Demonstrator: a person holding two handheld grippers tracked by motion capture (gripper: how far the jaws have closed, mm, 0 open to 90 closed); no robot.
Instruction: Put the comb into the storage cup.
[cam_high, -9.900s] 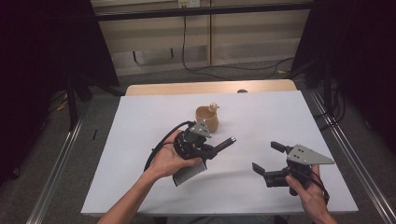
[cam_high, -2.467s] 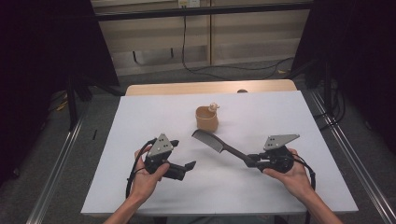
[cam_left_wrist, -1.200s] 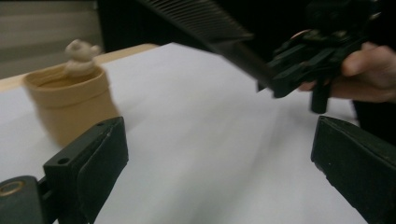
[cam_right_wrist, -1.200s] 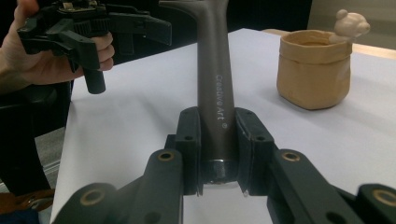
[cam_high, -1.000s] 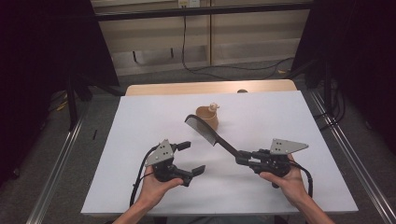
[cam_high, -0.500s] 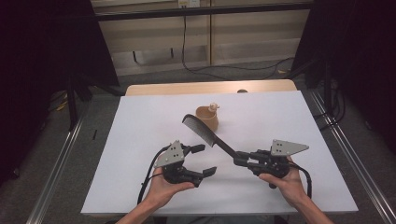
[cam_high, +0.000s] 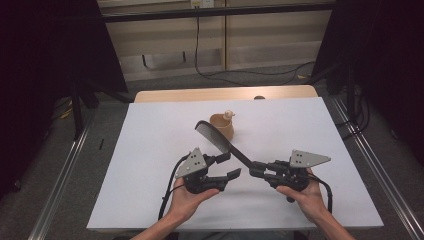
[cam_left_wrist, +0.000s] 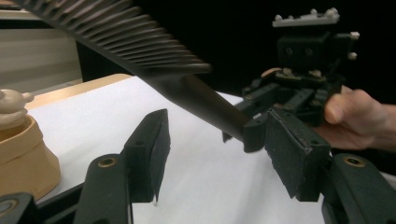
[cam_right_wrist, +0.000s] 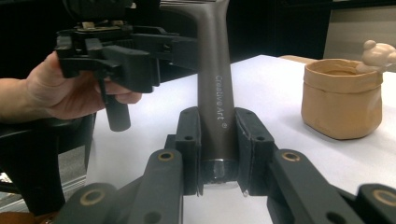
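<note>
Since half a second ago the left hand-held gripper (cam_high: 230, 166) has slid toward three o'clock, up beside the comb (cam_high: 220, 141), and its jaws have just been closing — in the left gripper view they stand half-wide with the comb's handle (cam_left_wrist: 205, 105) between them, pads not yet on it. The right hand-held gripper (cam_right_wrist: 218, 149) is clamped on the butt end of that handle and holds the comb off the counter (cam_high: 150, 150), teeth pointing toward eleven o'clock, its head just short of the tan cup (cam_high: 222, 126) that stands near twelve o'clock on the white sheet.

This looks like a handover from right to left. To do it well, the left pads should meet the handle squarely on its flat sides, a little up from the right grip so the two sets of jaws do not collide. The right hand ought to hold still and let go only once the left has a firm pinch — otherwise the comb may swing down or knock the cup.
</note>
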